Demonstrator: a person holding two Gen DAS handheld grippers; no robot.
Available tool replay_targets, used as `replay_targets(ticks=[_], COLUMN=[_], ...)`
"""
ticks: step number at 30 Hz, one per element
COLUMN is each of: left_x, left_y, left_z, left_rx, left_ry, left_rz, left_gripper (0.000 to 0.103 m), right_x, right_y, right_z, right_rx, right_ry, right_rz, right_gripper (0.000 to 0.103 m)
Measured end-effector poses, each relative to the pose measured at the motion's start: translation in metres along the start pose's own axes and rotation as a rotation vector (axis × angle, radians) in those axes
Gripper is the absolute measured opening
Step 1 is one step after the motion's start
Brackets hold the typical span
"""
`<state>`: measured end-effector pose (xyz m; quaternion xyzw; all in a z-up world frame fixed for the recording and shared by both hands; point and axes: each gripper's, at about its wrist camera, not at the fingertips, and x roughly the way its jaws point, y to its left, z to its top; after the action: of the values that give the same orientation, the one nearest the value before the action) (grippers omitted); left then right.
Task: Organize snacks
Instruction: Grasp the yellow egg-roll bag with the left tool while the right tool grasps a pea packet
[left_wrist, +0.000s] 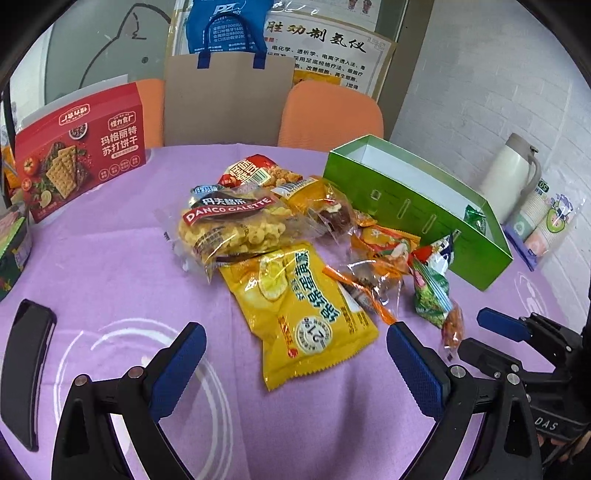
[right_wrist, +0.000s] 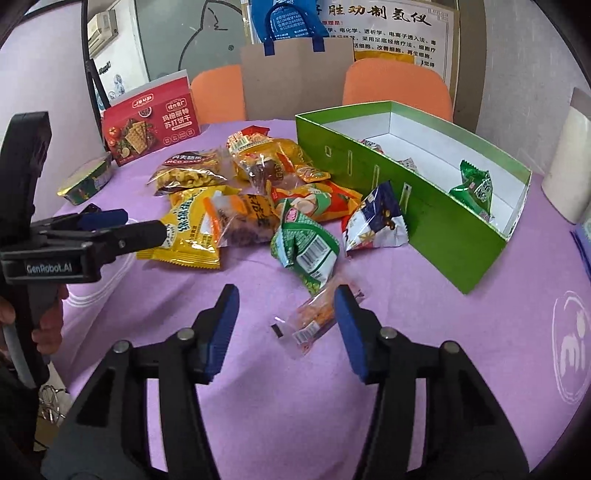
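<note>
A round table under a purple cloth (left_wrist: 110, 258) fills both views, two orange chairs behind it. The green box (right_wrist: 436, 206) sits at right of the frame, a green packet (right_wrist: 474, 192) inside. A heap of snacks (left_wrist: 288, 236) lies mid-frame beside it. The left gripper (left_wrist: 295, 365) hangs wide apart before a yellow bag (left_wrist: 299, 314). The right gripper (right_wrist: 286, 325) is spread and empty, a small orange packet (right_wrist: 314, 317) lying beside its right pad.
</note>
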<state>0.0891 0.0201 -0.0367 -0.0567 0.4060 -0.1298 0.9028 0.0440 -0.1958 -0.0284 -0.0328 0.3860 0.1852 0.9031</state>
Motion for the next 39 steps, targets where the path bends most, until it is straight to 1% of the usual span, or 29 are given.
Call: replay_targets(ticks=[1, 2, 4, 6, 7, 8, 9, 10, 11, 12, 14, 17, 19, 21, 22, 23, 24, 26, 27, 30, 31, 32, 34, 39], left_x=[0.004, 0.009, 0.020, 0.029, 0.032, 0.035, 0.038, 0.038, 0.037, 0.034, 0.027, 0.017, 0.009, 0.001, -0.002, -0.003, -0.003, 0.001, 0.003, 0.009, 0.011, 0.012, 0.013, 0.014], left_y=[-0.001, -0.002, -0.004, -0.003, -0.002, -0.002, -0.001, 0.001, 0.002, 0.002, 0.002, 0.005, 0.007, 0.008, 0.009, 0.010, 0.010, 0.010, 0.010, 0.011, 0.012, 0.013, 0.015, 0.014], left_z=[0.003, 0.005, 0.008, 0.009, 0.009, 0.008, 0.007, 0.006, 0.004, 0.004, 0.001, -0.005, -0.012, -0.020, -0.022, -0.024, -0.024, -0.022, -0.021, -0.020, -0.019, -0.019, -0.019, -0.019], left_rx=[0.009, 0.021, 0.041, 0.035, 0.028, 0.023, 0.018, 0.010, 0.009, 0.014, 0.024, 0.025, 0.022, 0.021, 0.018, 0.014, 0.014, 0.010, 0.004, -0.010, -0.016, -0.024, -0.041, -0.039], left_ry=[0.006, 0.012, 0.038, 0.070, 0.084, 0.098, 0.110, 0.110, 0.104, 0.100, 0.096, 0.102, 0.105, 0.102, 0.100, 0.099, 0.103, 0.111, 0.114, 0.124, 0.127, 0.129, 0.123, 0.110], left_rz=[-0.001, 0.007, 0.028, 0.011, 0.005, -0.003, -0.026, -0.037, -0.044, -0.050, -0.059, -0.082, -0.093, -0.086, -0.080, -0.078, -0.078, -0.067, -0.058, -0.068, -0.065, -0.068, -0.076, -0.075], left_gripper=[0.099, 0.098, 0.096, 0.093, 0.087, 0.075, 0.072, 0.069, 0.065, 0.062, 0.052, 0.048, 0.048, 0.048, 0.050, 0.052, 0.055, 0.066, 0.067, 0.069, 0.072, 0.073, 0.074, 0.074], right_x=[0.002, 0.006, 0.016, 0.028, 0.034, 0.038, 0.043, 0.047, 0.050, 0.049, 0.043, 0.028, 0.018, 0.012, 0.012, 0.012, 0.012, 0.016, 0.019, 0.019, 0.019, 0.018, 0.018, 0.023], right_y=[0.001, 0.001, 0.005, 0.011, 0.013, 0.015, 0.016, 0.016, 0.014, 0.012, 0.007, 0.006, 0.009, 0.011, 0.013, 0.014, 0.016, 0.016, 0.016, 0.017, 0.017, 0.017, 0.016, 0.022], right_z=[0.003, 0.007, 0.013, 0.018, 0.020, 0.021, 0.022, 0.023, 0.023, 0.022, 0.021, 0.014, 0.007, 0.001, -0.002, -0.004, -0.005, -0.007, -0.007, -0.011, -0.011, -0.011, -0.010, -0.003], right_rx=[-0.014, -0.036, -0.105, -0.185, -0.223, -0.251, -0.267, -0.265, -0.249, -0.223, -0.146, -0.071, -0.049, -0.043, -0.043, -0.042, -0.041, -0.026, -0.018, -0.016, -0.016, -0.019, -0.024, -0.034], right_ry=[-0.006, -0.009, 0.005, 0.022, 0.023, 0.021, 0.024, 0.037, 0.051, 0.048, 0.055, 0.053, 0.053, 0.054, 0.058, 0.054, 0.055, 0.071, 0.079, 0.082, 0.082, 0.080, 0.075, 0.070], right_rz=[-0.007, -0.014, -0.045, -0.095, -0.112, -0.119, -0.117, -0.105, -0.101, -0.098, -0.047, 0.039, 0.081, 0.118, 0.123, 0.117, 0.115, 0.123, 0.121, 0.113, 0.110, 0.108, 0.102, 0.102], right_gripper=[0.057, 0.060, 0.064, 0.065, 0.065, 0.065, 0.065, 0.057, 0.045, 0.044, 0.041, 0.039, 0.039, 0.040, 0.041, 0.045, 0.046, 0.049, 0.049, 0.050, 0.052, 0.054, 0.058, 0.059])
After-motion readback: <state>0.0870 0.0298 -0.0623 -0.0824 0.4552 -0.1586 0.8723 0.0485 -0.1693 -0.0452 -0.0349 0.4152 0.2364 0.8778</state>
